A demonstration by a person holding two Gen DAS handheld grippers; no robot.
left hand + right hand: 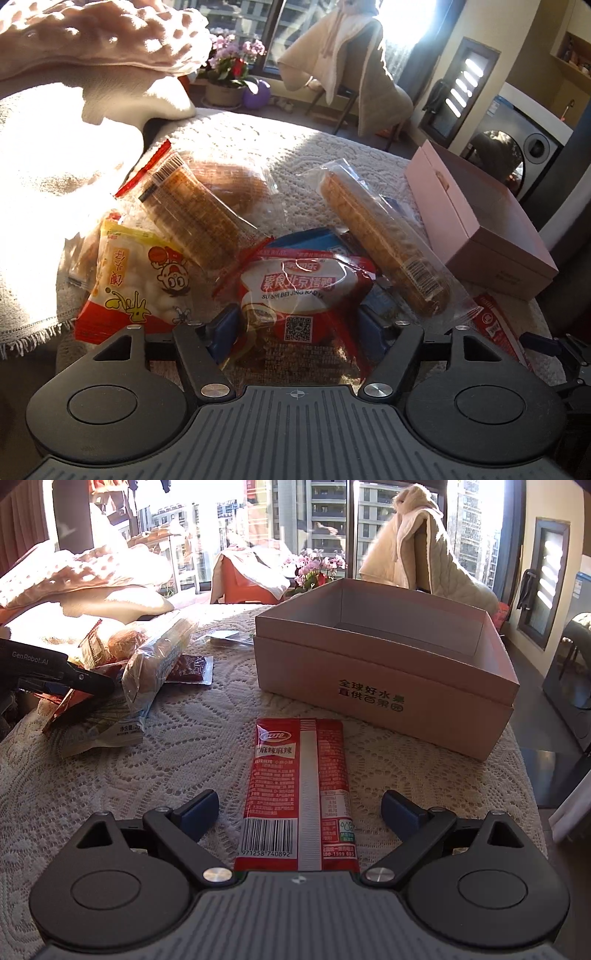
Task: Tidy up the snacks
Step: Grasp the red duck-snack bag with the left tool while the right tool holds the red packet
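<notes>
Two gripper cameras look over a table under a white lace cloth (155, 760), lit by low sun from big windows. Largest is an open pink cardboard box (384, 679), filling the upper right of the right wrist view and showing at the right edge of the left wrist view; it looks empty and is likely where the snacks belong. Next in size is the snack pile, spread across the middle of the left wrist view: two long clear sleeves of crackers, one left of centre (195, 214) and one right of centre (384, 240), leaning on packets beneath them, and a yellow bag of white candies (129, 273) at lower left. At lower centre sits a red and clear packet (299, 295) between the left gripper (299, 325) fingers; the blue pads flank its sides closely, but whether they press it is unclear. In the right wrist view a long red stick packet (299, 794) lies flat and alone at lower centre, pointing toward the box. The right gripper (301, 812) straddles it with fingers spread wide, clear of both edges, seemingly lined up to close on it.
</notes>
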